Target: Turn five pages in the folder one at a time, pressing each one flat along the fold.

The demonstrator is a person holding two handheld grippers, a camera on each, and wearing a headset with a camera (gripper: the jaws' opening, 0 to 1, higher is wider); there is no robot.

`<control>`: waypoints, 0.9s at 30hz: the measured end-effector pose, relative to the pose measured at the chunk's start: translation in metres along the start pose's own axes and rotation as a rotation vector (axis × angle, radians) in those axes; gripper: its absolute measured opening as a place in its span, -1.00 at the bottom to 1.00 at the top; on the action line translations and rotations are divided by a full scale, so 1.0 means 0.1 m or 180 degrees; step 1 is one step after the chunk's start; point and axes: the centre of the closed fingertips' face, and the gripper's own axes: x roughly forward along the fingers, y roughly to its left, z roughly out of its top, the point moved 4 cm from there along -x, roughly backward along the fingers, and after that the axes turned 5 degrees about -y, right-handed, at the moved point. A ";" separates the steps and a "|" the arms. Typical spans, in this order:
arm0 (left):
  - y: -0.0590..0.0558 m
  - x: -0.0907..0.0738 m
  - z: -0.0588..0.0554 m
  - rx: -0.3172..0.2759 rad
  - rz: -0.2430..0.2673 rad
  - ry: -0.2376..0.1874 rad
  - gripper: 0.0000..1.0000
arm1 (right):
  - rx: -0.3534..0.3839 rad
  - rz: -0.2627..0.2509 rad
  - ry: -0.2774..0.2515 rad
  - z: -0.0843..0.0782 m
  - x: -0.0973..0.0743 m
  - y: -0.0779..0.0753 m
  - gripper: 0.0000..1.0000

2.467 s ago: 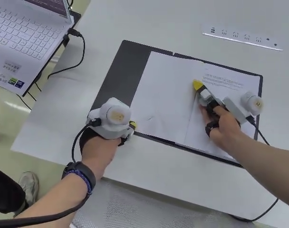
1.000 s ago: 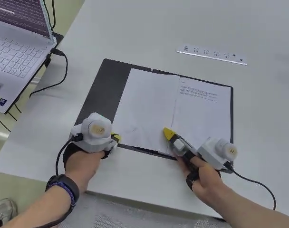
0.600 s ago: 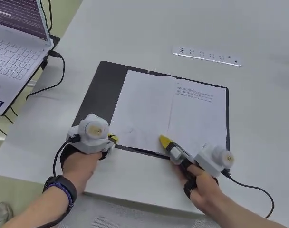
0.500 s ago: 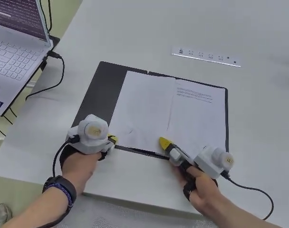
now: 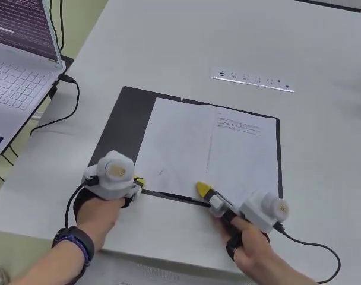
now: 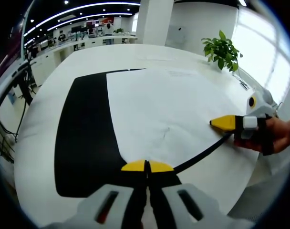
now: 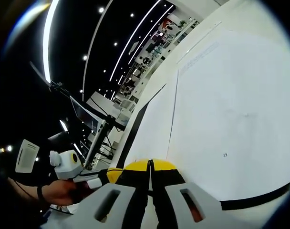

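Right hand-held gripper point(image 5: 202, 189), slid down fold point(image 5: 209, 148), at folder point(image 5: 124, 124) edge

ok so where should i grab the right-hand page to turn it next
Take the right-hand page by its outer edge near the lower corner, coming in from the right. It lies flat and is held at the fold, so that edge is probably the freest. The right gripper, shut at the fold's near end, would need to open first.
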 end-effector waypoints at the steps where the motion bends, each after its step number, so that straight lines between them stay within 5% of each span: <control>1: 0.00 0.00 0.00 0.0000 -0.0003 0.0002 -1.00 | 0.0003 -0.0005 0.0001 0.00 0.00 0.00 -1.00; 27: -0.05 -0.02 0.02 -0.0160 -0.0102 0.0077 -0.91 | 0.0083 -0.0100 0.0164 -0.04 -0.13 0.08 -1.00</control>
